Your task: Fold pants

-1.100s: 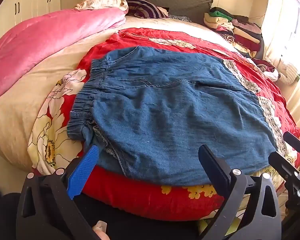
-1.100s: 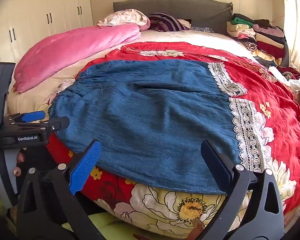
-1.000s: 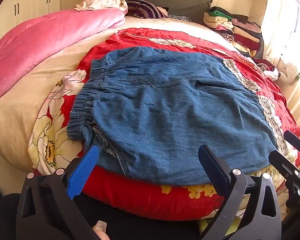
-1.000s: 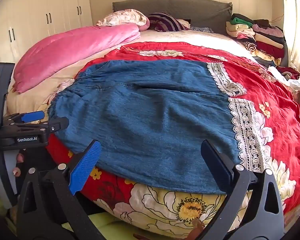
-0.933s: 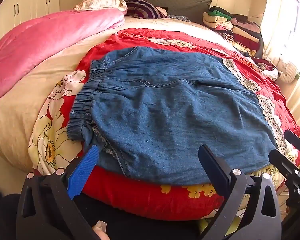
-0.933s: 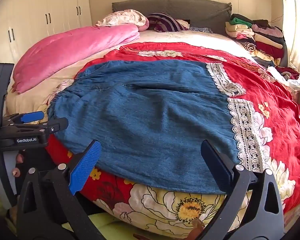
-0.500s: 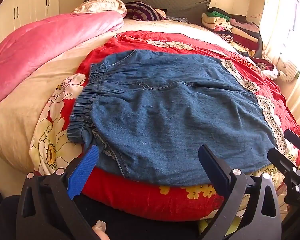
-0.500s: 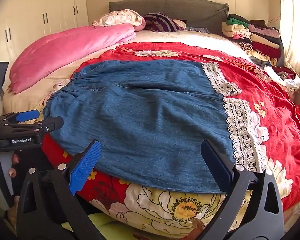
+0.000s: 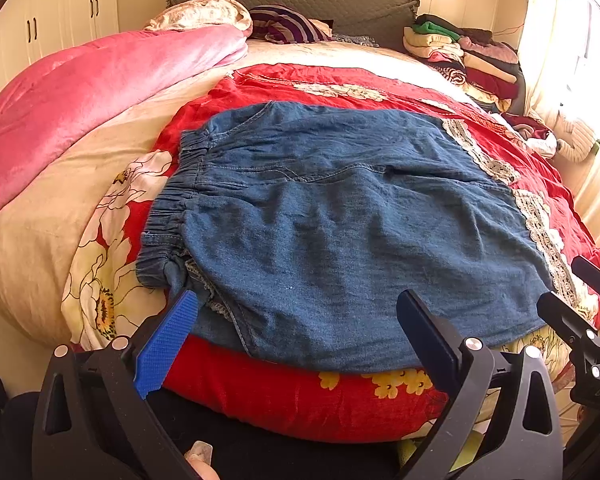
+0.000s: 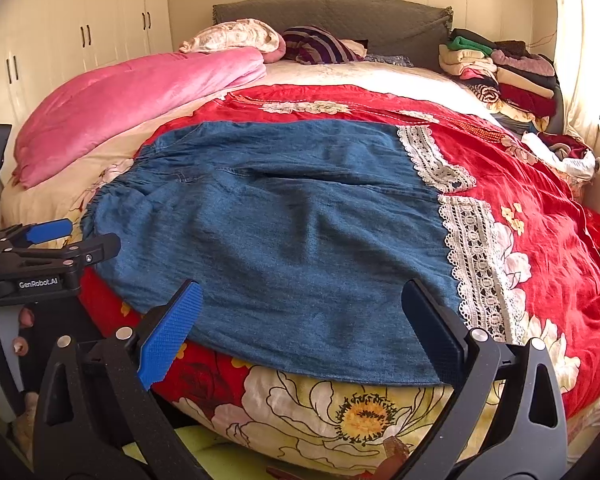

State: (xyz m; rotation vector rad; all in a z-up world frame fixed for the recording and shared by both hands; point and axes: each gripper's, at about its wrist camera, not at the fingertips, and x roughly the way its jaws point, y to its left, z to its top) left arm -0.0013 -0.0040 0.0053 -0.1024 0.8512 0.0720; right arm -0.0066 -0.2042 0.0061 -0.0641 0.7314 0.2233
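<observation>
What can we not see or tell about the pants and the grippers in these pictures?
- Pants underside: both views, hidden by the top denim layer.
- Pants' near edge: both views, partly covered by gripper fingers.
- Person's hands: both views, cut off by the bottom edge.
- Left gripper and right gripper: open, holding nothing.

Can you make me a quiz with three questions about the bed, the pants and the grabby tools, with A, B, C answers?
1. Where is the pants' stretchy waistband?
A. toward the pink blanket
B. toward the window
C. hanging off the bed's near edge

2. What colour is the trim on the pant legs?
A. green
B. white lace
C. black

3. How are the left tool and right tool now?
A. both clamped on denim
B. one open, one shut
C. both open, holding nothing

Answers: 1 A, the gathered band lies on the pink blanket's side. 2 B, pale lace strips edge the hems. 3 C, each tool's fingers stand wide apart before the near edge.
</observation>
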